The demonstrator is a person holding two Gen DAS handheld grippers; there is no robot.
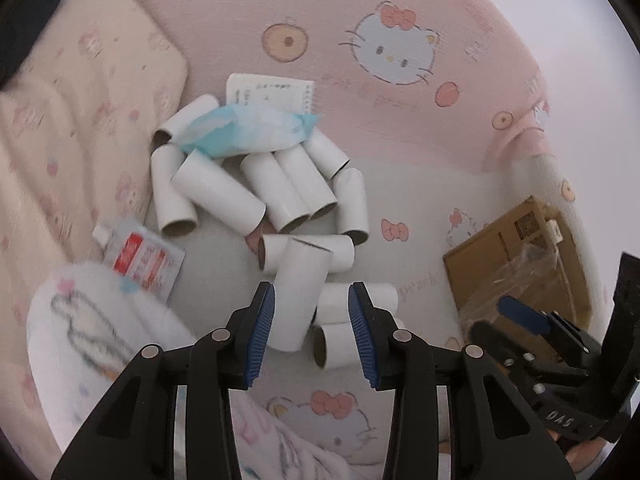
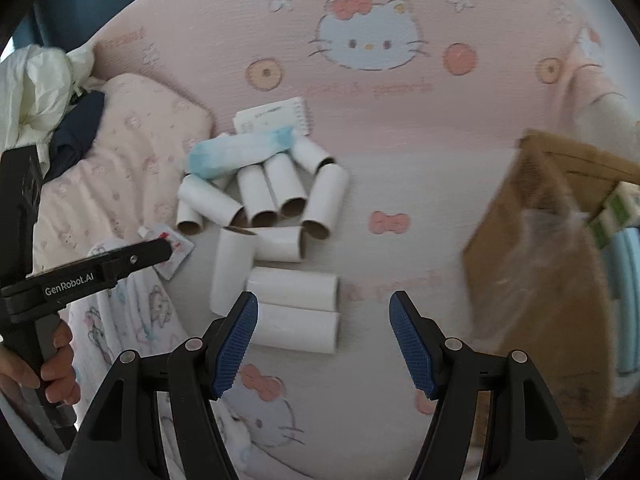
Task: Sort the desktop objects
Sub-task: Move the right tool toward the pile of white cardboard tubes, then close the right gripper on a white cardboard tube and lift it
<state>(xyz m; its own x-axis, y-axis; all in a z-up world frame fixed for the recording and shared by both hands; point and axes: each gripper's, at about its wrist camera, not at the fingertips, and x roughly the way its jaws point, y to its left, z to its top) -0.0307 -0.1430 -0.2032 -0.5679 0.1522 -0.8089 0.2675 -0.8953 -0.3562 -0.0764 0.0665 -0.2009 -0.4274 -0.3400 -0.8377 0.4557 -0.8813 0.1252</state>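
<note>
Several white cardboard tubes (image 1: 218, 194) lie in a heap on a pink Hello Kitty sheet; the heap also shows in the right wrist view (image 2: 292, 290). A blue tissue pack (image 1: 246, 130) lies on the far tubes, with a white paper card (image 1: 270, 94) behind it. My left gripper (image 1: 311, 300) is open, its fingers to either side of one tilted tube (image 1: 300, 292), not closed on it. My right gripper (image 2: 324, 304) is open and empty, just right of the nearest tubes (image 2: 296, 326).
A brown cardboard box (image 2: 536, 264) with clear plastic wrap stands at the right, also in the left wrist view (image 1: 516, 256). A pale pillow (image 1: 76, 120) lies at the left. A red and white sachet (image 1: 140, 260) and a white patterned cloth (image 1: 100, 332) lie near left.
</note>
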